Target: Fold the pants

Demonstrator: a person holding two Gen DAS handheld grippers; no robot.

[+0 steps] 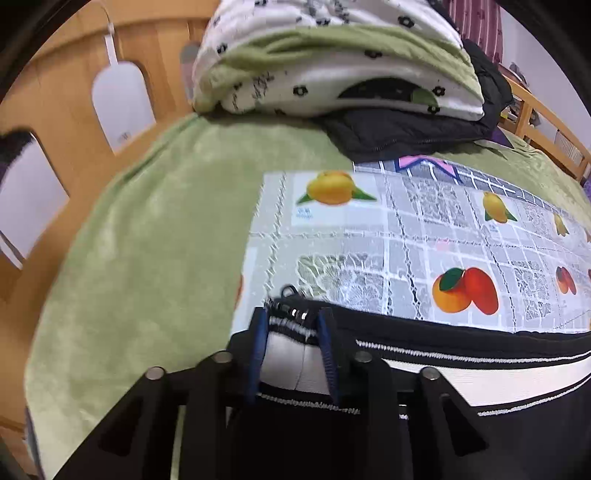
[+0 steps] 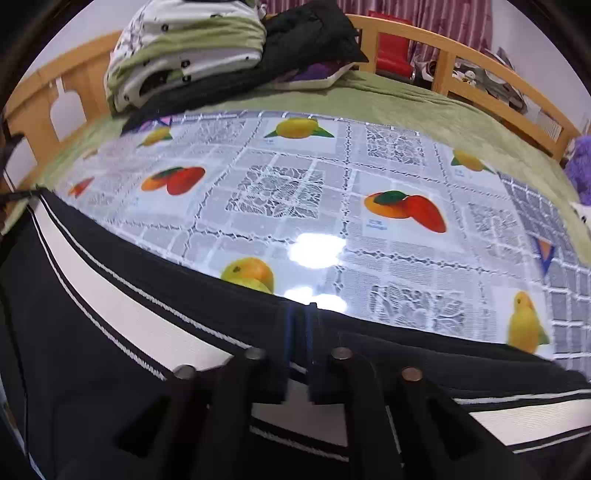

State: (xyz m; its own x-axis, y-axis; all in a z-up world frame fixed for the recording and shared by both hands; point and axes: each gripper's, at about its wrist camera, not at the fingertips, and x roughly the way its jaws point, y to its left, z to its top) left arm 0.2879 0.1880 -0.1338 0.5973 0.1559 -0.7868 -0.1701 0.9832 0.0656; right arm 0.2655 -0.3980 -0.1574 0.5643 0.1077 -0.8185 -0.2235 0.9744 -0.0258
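We are over a bed with a pale wooden frame (image 2: 443,44), covered by a green blanket (image 1: 147,240). On the blanket lies one glossy plastic mat (image 2: 295,192) printed with fruit and lace squares. At the far end of the bed we count one folded quilt (image 1: 332,74), white with small black flowers and green lining, resting on one black quilted jacket (image 1: 406,133). A striped maroon curtain (image 2: 461,18) hangs behind the frame.

One pair of black pants (image 2: 92,332) with a white side band edged in thin white stripes lies along the near edge of the mat. Their long axis runs side to side across both views, parallel to that edge. In the left wrist view the end of the pants, with a zipper and a ribbed striped edge, sits at the mat's left border and points left toward the bare blanket.

Our left gripper (image 1: 291,325) has its two blue-padded fingers set a little apart, straddling that bunched end; we cannot tell whether the pads press on it. Our right gripper (image 2: 300,314) has its fingers drawn almost together, pinching the pants' far edge further along its length.
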